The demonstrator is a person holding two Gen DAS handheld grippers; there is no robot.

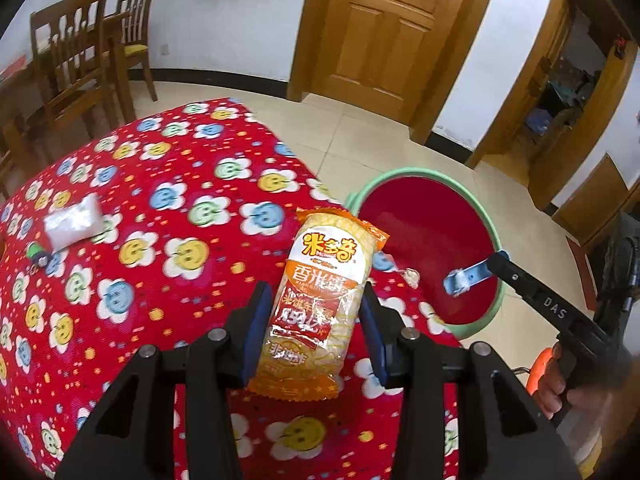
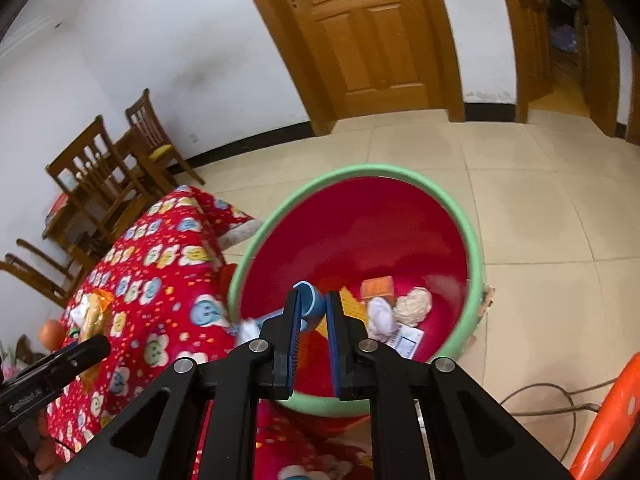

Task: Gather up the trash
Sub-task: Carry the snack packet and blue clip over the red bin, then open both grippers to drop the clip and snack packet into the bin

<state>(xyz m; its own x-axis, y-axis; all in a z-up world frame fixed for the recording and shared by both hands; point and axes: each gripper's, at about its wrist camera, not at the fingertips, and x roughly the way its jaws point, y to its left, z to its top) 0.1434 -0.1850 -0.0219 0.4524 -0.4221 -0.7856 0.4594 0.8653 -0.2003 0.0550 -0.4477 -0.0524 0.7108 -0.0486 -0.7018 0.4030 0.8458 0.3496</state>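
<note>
My left gripper (image 1: pixel 314 300) is shut on an orange and white snack packet (image 1: pixel 320 304), held upright over the red flowered tablecloth (image 1: pixel 160 208). My right gripper (image 2: pixel 312 300) is shut on a small blue roll (image 2: pixel 310 300) and holds it over the red basin with a green rim (image 2: pixel 280 216); it also shows in the left wrist view (image 1: pixel 460 280). The basin (image 1: pixel 424 224) stands on the floor beside the table and holds crumpled paper (image 2: pixel 414 304), a small orange box (image 2: pixel 376 286) and other scraps. A clear plastic bag (image 1: pixel 72 220) lies on the table's left side.
Wooden chairs (image 1: pixel 80 52) stand behind the table by the wall. A wooden door (image 1: pixel 384 28) is at the back. A cable (image 2: pixel 552 400) lies on the tiled floor to the right, next to an orange plastic object (image 2: pixel 612 420). An orange fruit (image 2: pixel 51 332) sits by the table's left edge.
</note>
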